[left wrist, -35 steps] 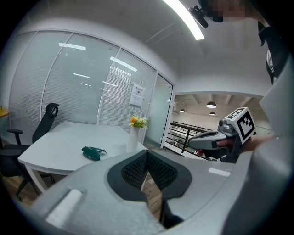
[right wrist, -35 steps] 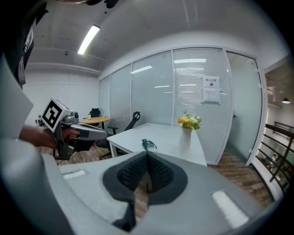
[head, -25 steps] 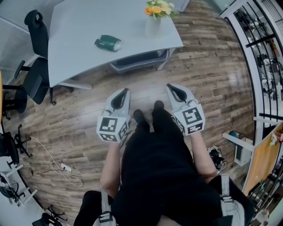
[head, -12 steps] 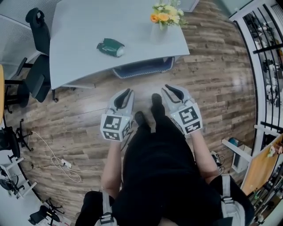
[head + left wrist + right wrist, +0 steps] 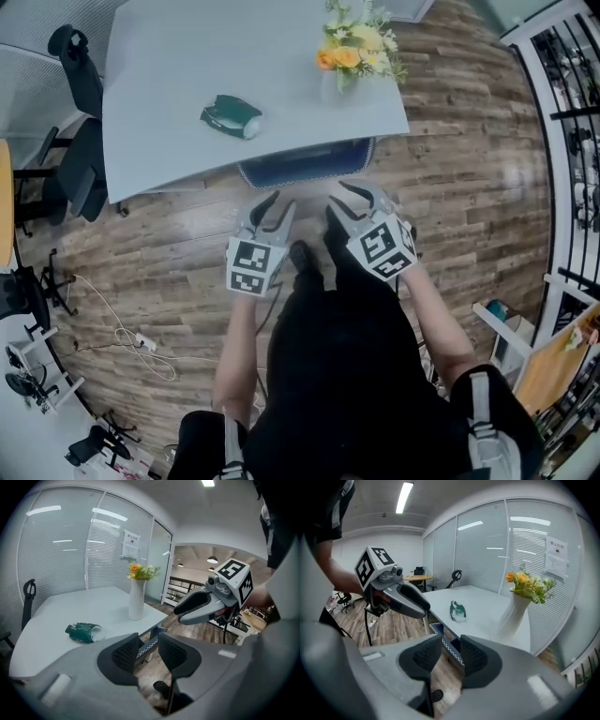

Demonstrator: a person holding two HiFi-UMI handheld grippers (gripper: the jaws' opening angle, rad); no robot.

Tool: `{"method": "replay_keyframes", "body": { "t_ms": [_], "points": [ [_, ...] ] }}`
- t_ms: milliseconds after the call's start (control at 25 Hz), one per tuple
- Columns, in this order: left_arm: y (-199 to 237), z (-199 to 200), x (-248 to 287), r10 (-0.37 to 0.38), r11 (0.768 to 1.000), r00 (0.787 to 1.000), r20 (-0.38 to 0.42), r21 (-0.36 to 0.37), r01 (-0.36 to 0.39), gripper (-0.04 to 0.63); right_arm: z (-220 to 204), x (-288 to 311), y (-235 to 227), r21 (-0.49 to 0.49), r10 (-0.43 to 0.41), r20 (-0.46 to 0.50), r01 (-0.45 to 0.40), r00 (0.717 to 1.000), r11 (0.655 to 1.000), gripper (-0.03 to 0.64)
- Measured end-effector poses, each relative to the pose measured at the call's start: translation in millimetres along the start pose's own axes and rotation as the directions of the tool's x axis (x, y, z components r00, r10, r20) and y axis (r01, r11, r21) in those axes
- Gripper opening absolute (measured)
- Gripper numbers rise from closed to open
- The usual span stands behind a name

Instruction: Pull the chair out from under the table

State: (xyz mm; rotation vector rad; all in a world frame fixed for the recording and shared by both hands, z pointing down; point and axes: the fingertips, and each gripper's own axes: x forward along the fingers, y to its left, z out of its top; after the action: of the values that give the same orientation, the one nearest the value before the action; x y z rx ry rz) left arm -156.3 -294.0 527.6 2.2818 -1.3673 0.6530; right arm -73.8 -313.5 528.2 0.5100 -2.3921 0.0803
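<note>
The chair (image 5: 305,161) sits tucked under the table (image 5: 187,84) at the middle of its near edge. Only its dark blue back, trimmed with a white zigzag, shows beyond that edge.

The left tongs (image 5: 274,208) and right tongs (image 5: 339,200) are held side by side over the wood floor (image 5: 169,244), both pointing at the chair's back and tilted downward. Their tips lie near the back but apart from it.

In the left gripper view the left tongs (image 5: 148,638) stand partly apart and are opening. Nothing is pressed between the pads; the zigzag edge of the chair (image 5: 146,649) shows through the gap, farther off. The right tongs (image 5: 197,606) hang to one side, above the floor.

In the right gripper view the right tongs (image 5: 451,651) are also parted and opening, with no grip on anything. The chair (image 5: 436,630) shows beyond the gap under the table (image 5: 483,606), and the left tongs (image 5: 405,599) are alongside.

On the table a white vase (image 5: 335,86) of orange and yellow flowers stands at the near right corner. A crumpled green thing (image 5: 232,114) lies near the near edge, left of the chair. A black office chair (image 5: 80,112) stands at the table's left edge, and a white cable (image 5: 122,342) trails on the floor at the left.
</note>
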Motion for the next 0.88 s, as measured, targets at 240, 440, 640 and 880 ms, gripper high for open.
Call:
{"method": "replay_keyframes", "body": {
  "t_ms": [240, 440, 640, 880],
  "points": [
    [-0.1, -19.6, 41.5, -0.037, 0.989, 0.991, -0.129, 0.136, 0.055, 0.152, -25.9, 32.5, -11.1, -0.097, 0.045, -0.085, -0.053, 0.995, 0.994, 0.130],
    [-3.7, -40.2, 68.9, -0.035, 0.967, 0.974, -0.225, 0.240, 0.090, 0.167, -52.3, 51.7, -9.8, -0.156, 0.080, -0.147, -0.103, 0.986, 0.982, 0.130],
    [-3.7, -60.7, 92.4, -0.019, 0.929, 0.952, -0.305, 0.348, 0.130, 0.172, -62.2, 66.7, -11.9, -0.190, 0.101, -0.144, -0.127, 0.984, 0.973, 0.145],
    [3.7, -76.1, 108.4, 0.011, 0.909, 0.936, -0.352, 0.393, 0.137, 0.182, -77.6, 86.5, -9.9, -0.282, 0.108, -0.187, -0.159, 0.976, 0.946, 0.163]
  ]
}}
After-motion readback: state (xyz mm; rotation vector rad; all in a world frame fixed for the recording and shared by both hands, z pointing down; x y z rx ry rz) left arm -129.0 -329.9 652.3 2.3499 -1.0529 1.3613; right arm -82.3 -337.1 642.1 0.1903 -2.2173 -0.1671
